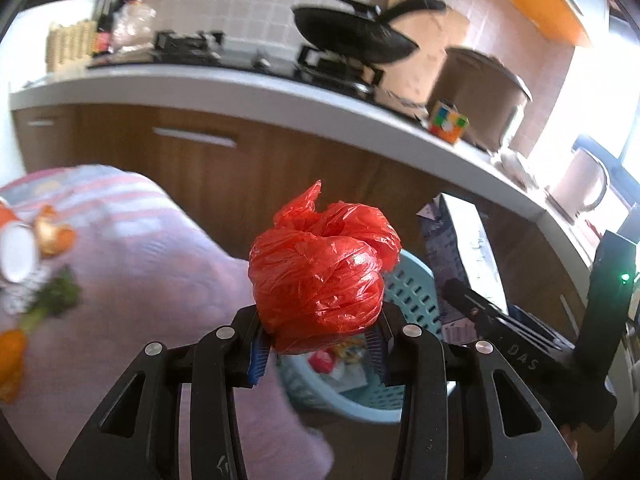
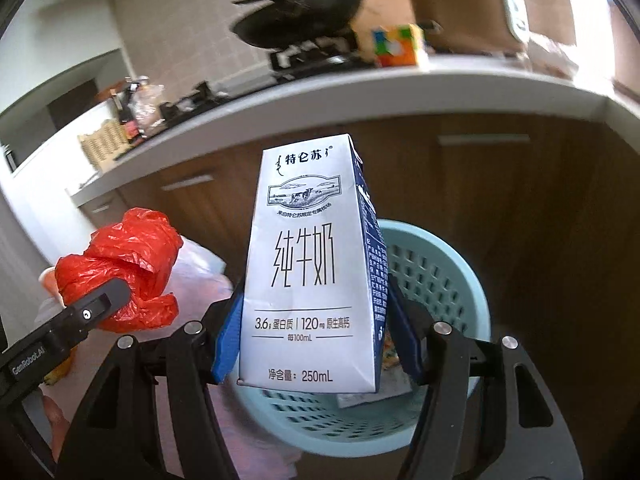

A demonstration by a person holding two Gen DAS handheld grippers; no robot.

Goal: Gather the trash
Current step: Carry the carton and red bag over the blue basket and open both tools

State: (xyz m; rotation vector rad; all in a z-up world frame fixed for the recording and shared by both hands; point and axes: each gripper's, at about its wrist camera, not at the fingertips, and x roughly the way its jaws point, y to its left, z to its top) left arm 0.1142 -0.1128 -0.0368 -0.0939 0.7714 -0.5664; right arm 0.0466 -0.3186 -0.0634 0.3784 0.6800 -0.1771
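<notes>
While above basket rim (image 2: 476, 280): left jaws clamp red bag (image 1: 320, 276); right jaws clamp milk carton (image 2: 308, 272).

- A black frying pan (image 1: 356, 34) sits on the stove (image 1: 336, 68), on the counter (image 1: 240, 92) against the tiled wall.
- A colour cube (image 1: 448, 122) stands at the counter's front edge, beside a brown pot (image 1: 480, 96).
- A white kettle (image 1: 580, 184) stands farther along.
- Bottles (image 2: 128, 116) cluster at the counter's far end.
</notes>
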